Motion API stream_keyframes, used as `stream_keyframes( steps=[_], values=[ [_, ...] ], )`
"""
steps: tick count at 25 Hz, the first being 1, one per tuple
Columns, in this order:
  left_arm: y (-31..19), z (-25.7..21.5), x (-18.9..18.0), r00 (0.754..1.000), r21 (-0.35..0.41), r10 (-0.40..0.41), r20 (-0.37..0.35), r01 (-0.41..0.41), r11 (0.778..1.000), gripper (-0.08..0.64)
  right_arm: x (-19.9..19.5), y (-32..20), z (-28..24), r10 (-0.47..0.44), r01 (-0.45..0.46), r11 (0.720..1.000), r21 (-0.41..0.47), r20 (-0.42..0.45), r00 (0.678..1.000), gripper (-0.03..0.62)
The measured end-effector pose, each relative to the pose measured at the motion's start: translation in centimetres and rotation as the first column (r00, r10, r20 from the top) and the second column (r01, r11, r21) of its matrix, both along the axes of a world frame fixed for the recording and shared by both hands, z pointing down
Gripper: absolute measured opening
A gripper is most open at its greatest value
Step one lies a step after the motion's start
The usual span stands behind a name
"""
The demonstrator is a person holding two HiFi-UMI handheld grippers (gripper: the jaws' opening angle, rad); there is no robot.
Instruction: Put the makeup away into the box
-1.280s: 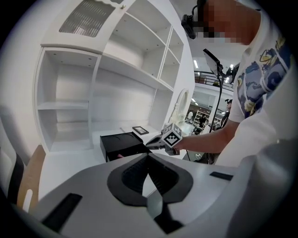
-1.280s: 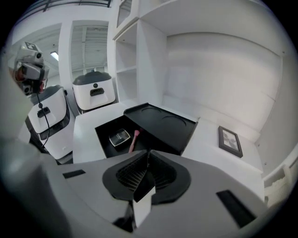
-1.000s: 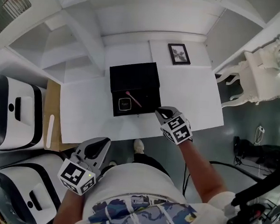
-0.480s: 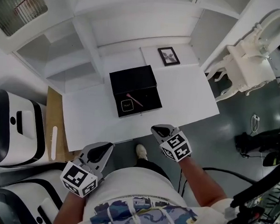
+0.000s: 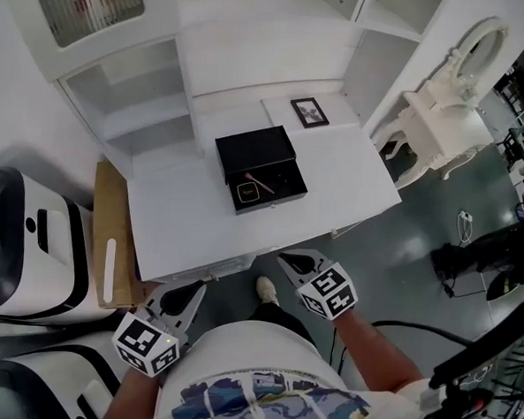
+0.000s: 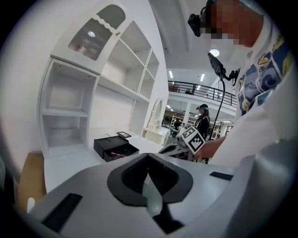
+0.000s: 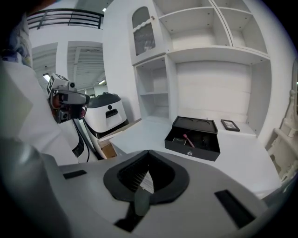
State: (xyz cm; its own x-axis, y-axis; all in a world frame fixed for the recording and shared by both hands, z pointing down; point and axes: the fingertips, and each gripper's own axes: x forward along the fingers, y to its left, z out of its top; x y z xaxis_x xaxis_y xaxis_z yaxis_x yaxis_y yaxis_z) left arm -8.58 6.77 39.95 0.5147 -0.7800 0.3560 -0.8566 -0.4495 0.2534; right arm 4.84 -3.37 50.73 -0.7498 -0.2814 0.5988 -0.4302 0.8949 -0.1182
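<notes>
Hanging short of the box point(image 5: 255, 148), left claw point(image 5: 190, 293) and right claw point(image 5: 290, 262) sit clenched, empty.

Mock bedroom set inside a large hall: white built-in shelving point(image 5: 153, 109), ornate white dressing table point(image 5: 438, 116), black mezzanine railing point(image 6: 200, 90) beyond.

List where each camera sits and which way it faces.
Head view: on the head, steeply down at table and black box; shows torso, left gripper, right gripper.
Left gripper view: on left gripper, toward the black box; shut jaws, torso, right gripper.
Right gripper view: on right gripper, toward the black box; shut jaws.
All three share the black box.
</notes>
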Motion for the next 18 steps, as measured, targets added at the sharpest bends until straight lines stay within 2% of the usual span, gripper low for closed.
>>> stream_keyframes(
  steps=[10, 18],
  values=[
    [7.9, 1.6, -1.2, 0.999, -0.029, 0.040, -0.031, -0.041, 0.999, 0.014, -1.3, 8.8, -1.6, 0.042, -0.043, 0.999, 0.029, 0.029, 0.999, 0.025],
    [10.3, 1.9, -1.1, 0.998, -0.016, 0.035, -0.056, -0.036, 0.999, 0.014, -0.5, 11.8, -2.8, 0.051, -0.053, 0.997, 0.050, 0.039, 0.998, 0.025]
  ],
)
